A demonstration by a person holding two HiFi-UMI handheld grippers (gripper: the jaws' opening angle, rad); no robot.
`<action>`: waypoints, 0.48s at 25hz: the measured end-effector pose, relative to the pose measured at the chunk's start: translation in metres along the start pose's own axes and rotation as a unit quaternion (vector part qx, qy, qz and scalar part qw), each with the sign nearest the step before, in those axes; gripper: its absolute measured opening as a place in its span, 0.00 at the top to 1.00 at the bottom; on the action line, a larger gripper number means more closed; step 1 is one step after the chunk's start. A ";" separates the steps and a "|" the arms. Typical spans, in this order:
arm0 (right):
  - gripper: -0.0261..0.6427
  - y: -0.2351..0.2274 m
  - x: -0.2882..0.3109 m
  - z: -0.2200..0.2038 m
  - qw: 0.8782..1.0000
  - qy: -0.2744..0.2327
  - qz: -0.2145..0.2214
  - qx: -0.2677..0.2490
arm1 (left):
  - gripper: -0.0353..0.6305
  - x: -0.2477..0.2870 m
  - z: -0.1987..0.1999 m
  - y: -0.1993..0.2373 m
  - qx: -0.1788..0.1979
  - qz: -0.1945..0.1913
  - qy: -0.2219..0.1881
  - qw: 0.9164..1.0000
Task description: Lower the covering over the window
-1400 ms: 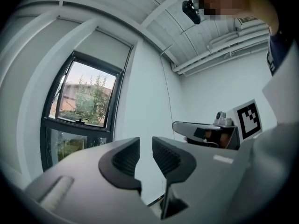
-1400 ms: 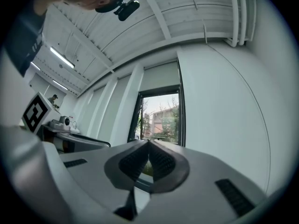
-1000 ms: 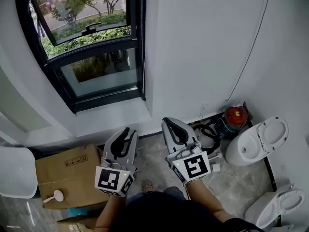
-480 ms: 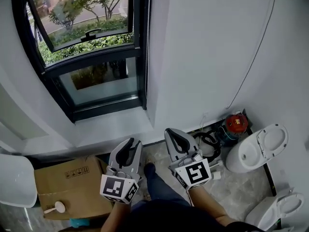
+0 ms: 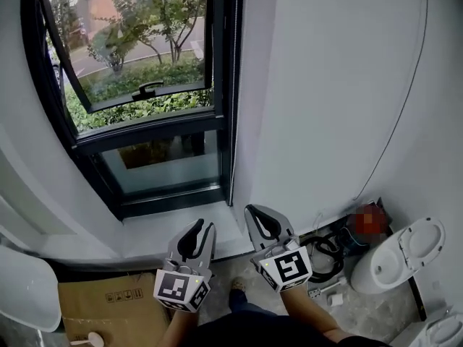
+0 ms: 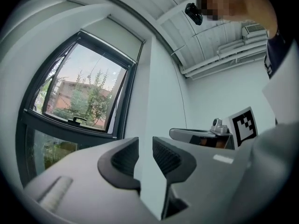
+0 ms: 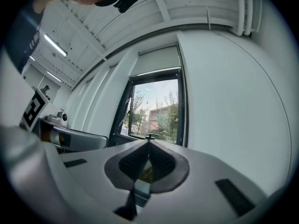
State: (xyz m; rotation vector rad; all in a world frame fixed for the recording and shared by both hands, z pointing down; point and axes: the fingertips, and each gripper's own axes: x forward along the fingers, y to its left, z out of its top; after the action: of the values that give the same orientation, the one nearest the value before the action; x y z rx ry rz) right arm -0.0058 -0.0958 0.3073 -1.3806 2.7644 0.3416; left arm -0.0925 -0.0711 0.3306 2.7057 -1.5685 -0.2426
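A black-framed window (image 5: 145, 107) fills the upper left of the head view, its top sash tilted open. A pale roller blind (image 6: 119, 31) sits rolled up at the window's top, shown as well in the right gripper view as the blind (image 7: 159, 59). A thin cord (image 5: 232, 85) hangs along the frame's right edge. My left gripper (image 5: 206, 226) (image 6: 145, 141) points at the sill, jaws a little apart with nothing between them. My right gripper (image 5: 249, 210) (image 7: 148, 141) is beside it, shut and empty, below the cord.
A white sill (image 5: 166, 233) runs under the window. A cardboard box (image 5: 101, 302) and a white basin (image 5: 25, 288) lie at the lower left. Black hoses (image 5: 325, 248) and a white toilet (image 5: 401, 255) sit against the wall at the lower right.
Both grippers have moved forward to the window, which now looks larger and nearer. The box and toilet have slid down the head view. Jaws look unchanged.
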 end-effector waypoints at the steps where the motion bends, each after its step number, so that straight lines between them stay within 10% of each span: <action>1: 0.94 -0.011 0.009 -0.001 1.000 -0.001 -0.004 0.001 | 0.83 0.014 0.002 0.004 0.001 -0.006 -0.001 1.000; 12: 0.94 -0.070 0.108 0.001 1.000 -0.013 0.014 -0.005 | 0.83 0.126 0.013 0.054 0.001 -0.017 -0.009 1.000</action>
State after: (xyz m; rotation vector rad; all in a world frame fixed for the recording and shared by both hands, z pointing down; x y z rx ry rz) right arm -0.0156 -0.2209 0.2802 -1.3303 2.7665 0.3721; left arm -0.0795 -0.2063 0.3054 2.7422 -1.5280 -0.2667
